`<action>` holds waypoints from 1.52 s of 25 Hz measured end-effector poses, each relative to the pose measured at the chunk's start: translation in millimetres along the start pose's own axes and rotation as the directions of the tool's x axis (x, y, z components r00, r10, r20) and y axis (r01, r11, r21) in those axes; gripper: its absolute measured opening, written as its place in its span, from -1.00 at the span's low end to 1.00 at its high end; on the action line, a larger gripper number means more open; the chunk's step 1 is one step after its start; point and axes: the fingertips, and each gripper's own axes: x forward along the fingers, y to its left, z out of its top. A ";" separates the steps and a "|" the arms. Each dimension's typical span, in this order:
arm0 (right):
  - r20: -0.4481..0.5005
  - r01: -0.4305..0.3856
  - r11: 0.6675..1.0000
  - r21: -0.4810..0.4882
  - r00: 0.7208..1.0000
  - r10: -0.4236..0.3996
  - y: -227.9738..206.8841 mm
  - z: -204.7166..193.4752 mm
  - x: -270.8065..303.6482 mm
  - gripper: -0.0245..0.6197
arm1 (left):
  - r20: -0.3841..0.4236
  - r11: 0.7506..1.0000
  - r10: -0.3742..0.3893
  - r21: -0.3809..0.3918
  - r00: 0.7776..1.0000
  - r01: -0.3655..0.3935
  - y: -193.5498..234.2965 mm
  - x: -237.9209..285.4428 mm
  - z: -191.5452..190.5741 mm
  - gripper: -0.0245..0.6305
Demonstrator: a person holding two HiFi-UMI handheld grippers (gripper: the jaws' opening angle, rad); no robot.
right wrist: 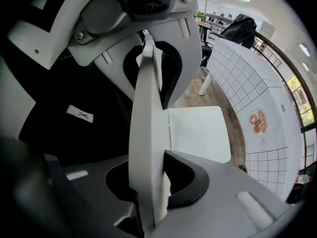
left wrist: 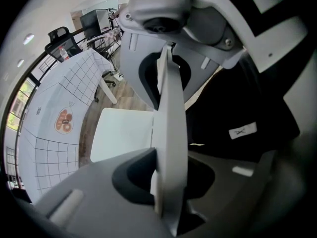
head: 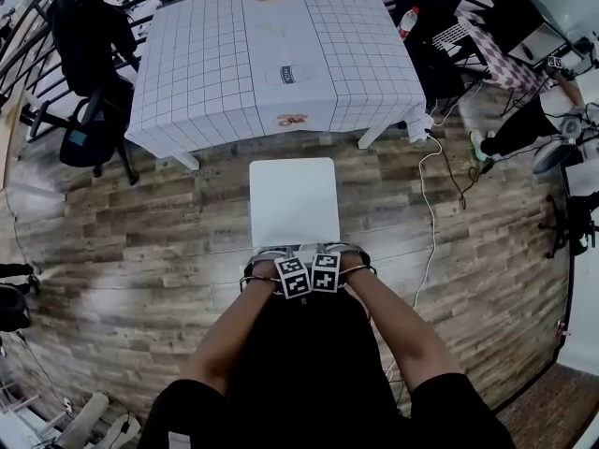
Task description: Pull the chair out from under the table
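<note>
The white chair (head: 293, 199) stands on the wood floor just in front of the table (head: 271, 54), which wears a white grid-pattern cloth; the seat is fully out from under it. Both grippers point down side by side at the near edge of the chair. My left gripper (head: 285, 267) is shut on the thin white backrest (left wrist: 171, 133), its jaws pressed to both faces. Beside it my right gripper (head: 329, 263) is shut on the same backrest (right wrist: 146, 133). The seat (left wrist: 124, 133) (right wrist: 198, 133) shows beyond the backrest in both gripper views.
A black office chair (head: 89, 73) stands left of the table. A white cable (head: 426, 204) trails over the floor to the right of the chair. A bottle (head: 407, 19) and a seated person (head: 524, 120) are at the right. My dark clothing is close behind the backrest.
</note>
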 end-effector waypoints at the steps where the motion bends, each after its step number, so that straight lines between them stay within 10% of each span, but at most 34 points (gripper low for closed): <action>1: 0.000 -0.004 1.000 0.005 1.000 0.004 3.2 0.2 -1.9 -0.66 | -0.001 1.000 -0.003 0.001 1.000 0.003 -3.1 -2.4 0.1 -0.67; 24: 0.063 -0.015 1.000 0.002 0.998 0.015 41.3 -1.0 11.2 -0.64 | -0.043 0.997 -0.028 -0.068 0.999 0.025 -44.4 9.9 -4.9 -0.65; 38: 0.085 -0.018 0.995 0.100 0.996 0.009 44.3 -3.9 -8.3 -0.57 | 0.066 0.985 0.034 -0.170 0.997 -0.022 -49.9 -12.8 -14.7 -0.62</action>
